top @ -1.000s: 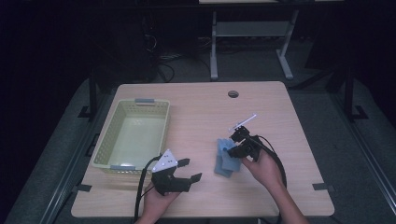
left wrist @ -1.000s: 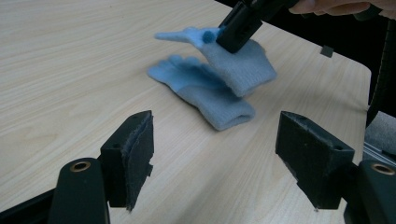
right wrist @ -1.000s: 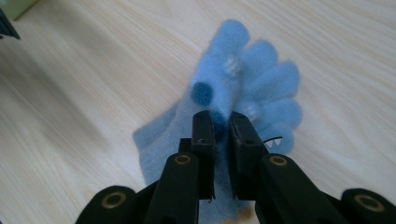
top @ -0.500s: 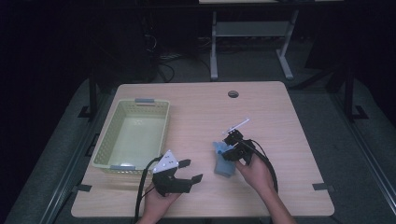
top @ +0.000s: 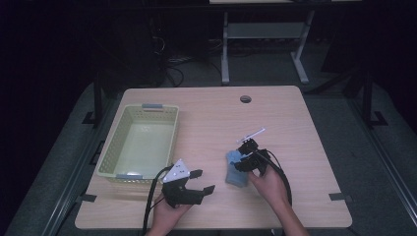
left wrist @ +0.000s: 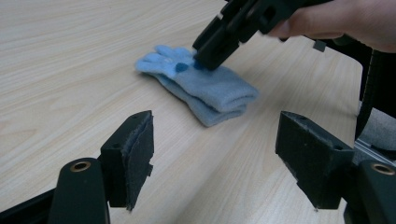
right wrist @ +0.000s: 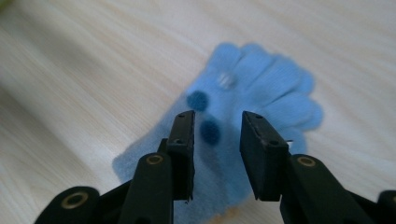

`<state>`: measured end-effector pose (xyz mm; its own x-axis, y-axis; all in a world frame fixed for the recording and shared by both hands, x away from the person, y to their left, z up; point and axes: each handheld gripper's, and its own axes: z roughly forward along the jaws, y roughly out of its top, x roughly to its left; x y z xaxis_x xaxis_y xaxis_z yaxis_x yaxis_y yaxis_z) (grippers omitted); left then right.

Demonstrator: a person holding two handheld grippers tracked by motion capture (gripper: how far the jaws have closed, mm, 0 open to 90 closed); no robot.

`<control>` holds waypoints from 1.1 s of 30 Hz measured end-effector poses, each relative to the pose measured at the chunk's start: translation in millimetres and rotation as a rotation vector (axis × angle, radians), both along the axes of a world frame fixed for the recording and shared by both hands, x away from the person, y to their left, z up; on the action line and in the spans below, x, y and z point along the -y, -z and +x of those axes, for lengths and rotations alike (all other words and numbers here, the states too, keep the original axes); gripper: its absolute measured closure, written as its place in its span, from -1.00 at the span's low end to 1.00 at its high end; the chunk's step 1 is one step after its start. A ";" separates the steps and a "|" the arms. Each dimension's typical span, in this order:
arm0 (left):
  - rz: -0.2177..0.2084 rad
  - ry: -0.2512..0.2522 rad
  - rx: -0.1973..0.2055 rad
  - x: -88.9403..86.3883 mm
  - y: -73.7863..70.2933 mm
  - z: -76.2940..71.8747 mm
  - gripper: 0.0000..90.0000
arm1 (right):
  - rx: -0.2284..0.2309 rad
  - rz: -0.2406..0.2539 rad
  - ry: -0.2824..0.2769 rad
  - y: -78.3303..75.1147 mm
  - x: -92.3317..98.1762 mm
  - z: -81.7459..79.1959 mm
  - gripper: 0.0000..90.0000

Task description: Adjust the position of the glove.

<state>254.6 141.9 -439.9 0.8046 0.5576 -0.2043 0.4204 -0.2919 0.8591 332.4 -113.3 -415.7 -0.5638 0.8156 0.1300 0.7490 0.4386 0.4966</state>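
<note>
Jaws of the right hand-held gripper (right wrist: 217,140) had just been opening and stood part-way apart over the blue glove (right wrist: 254,88), the fleece showing in the gap between them but not pinched, so the glove looked let go rather than held. It lay flat on the counter (top: 206,113) directly under and ahead of that gripper, its fingers pointing away from the hand and its cuff back toward the person, so the long axis ran roughly in line with the jaws. The left hand-held gripper (top: 196,184) rested nearer the person's edge, wide open and empty, well apart from the glove; the right hand was plainly the nearer one. Beyond it, the pale basket (top: 118,142) stood toward the left side.

From above, the glove (top: 236,169) was half hidden by the right gripper (top: 250,158). The left gripper view gave the side-on picture instead: the glove (left wrist: 205,91) folded double, with the right gripper's tip (left wrist: 212,49) touching or just above its top.
</note>
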 end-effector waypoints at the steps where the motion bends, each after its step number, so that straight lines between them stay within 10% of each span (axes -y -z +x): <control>1: -0.002 0.004 -0.004 -0.3 -0.2 0.5 -0.38 | 0.003 0.014 -0.002 -1.8 1.7 -1.4 0.57; 13: -0.020 -0.006 -0.038 -3.0 0.3 4.5 -0.31 | -0.043 -0.020 -0.058 17.5 -6.7 -1.9 0.77; 33: -0.042 0.003 -0.169 12.1 -3.4 20.0 -0.37 | 0.018 0.188 0.011 6.1 32.2 -20.2 -0.07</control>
